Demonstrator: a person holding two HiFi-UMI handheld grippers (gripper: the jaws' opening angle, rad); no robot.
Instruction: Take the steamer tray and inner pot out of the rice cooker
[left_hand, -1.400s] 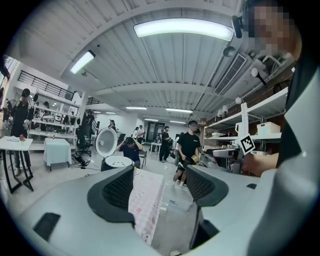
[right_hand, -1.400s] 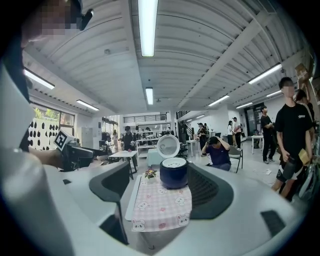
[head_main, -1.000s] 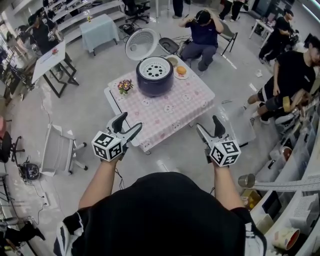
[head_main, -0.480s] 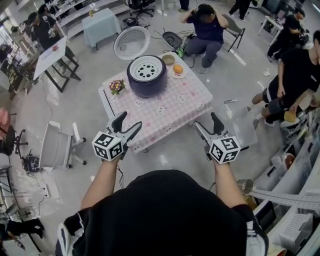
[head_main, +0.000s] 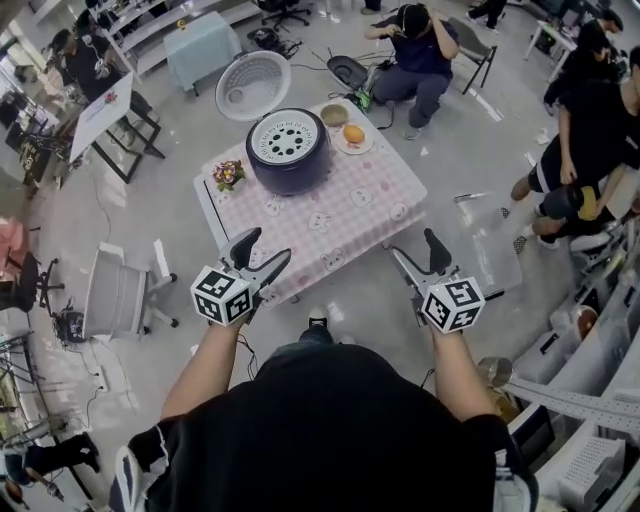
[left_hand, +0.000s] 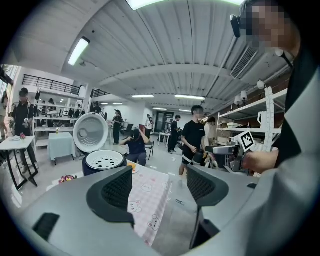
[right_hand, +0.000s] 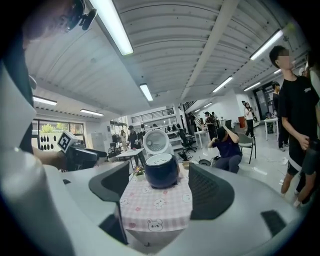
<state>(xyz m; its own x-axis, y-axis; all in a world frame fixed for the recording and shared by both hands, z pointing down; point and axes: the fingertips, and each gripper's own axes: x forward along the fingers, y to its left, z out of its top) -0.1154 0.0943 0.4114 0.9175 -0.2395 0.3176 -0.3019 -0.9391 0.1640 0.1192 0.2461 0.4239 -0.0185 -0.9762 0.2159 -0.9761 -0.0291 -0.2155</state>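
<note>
Rice cooker (head_main: 288, 152), lid (head_main: 252, 85) raised, set on the checked worktop (head_main: 335, 215) well ahead; steamer tray (head_main: 286, 138) seated in its mouth, inner pot hidden beneath; left gripper (head_main: 266, 246) and right gripper (head_main: 413, 245) held short, jaws parted, empty; nothing yet removed, both extractions judged outstanding
</note>
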